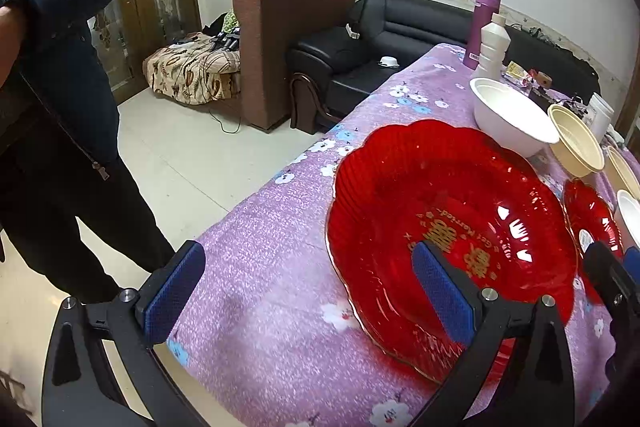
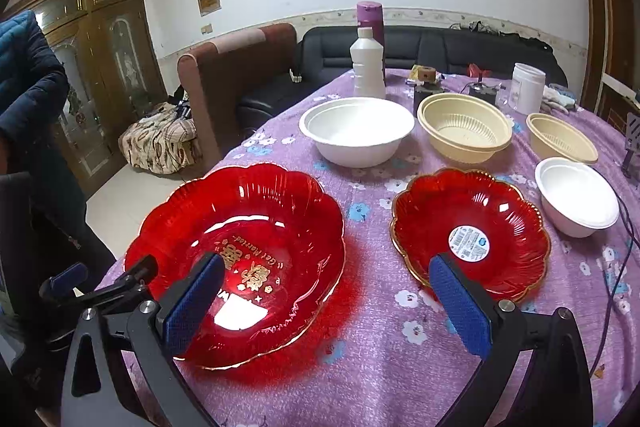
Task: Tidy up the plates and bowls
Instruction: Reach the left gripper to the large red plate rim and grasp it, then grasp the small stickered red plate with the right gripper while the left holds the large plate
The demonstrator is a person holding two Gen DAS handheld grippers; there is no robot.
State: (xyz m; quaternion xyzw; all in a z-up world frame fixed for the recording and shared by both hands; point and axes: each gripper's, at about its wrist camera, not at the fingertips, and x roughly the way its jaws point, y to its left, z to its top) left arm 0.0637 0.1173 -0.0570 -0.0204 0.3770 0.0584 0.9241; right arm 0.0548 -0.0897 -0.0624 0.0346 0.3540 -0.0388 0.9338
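Hand-held gripper (image 2: 326, 301) above red plates (image 2: 240, 227)

The right gripper (image 2: 326, 301) hangs wide open above the purple flowered tablecloth (image 2: 372, 367), its blue pads (image 2: 460, 307) apart. A large red plate (image 2: 240, 239) lies at left, a smaller red plate (image 2: 472, 231) at right. Behind them stand two white bowls (image 2: 356, 135) and two cream bowls (image 2: 464, 133).
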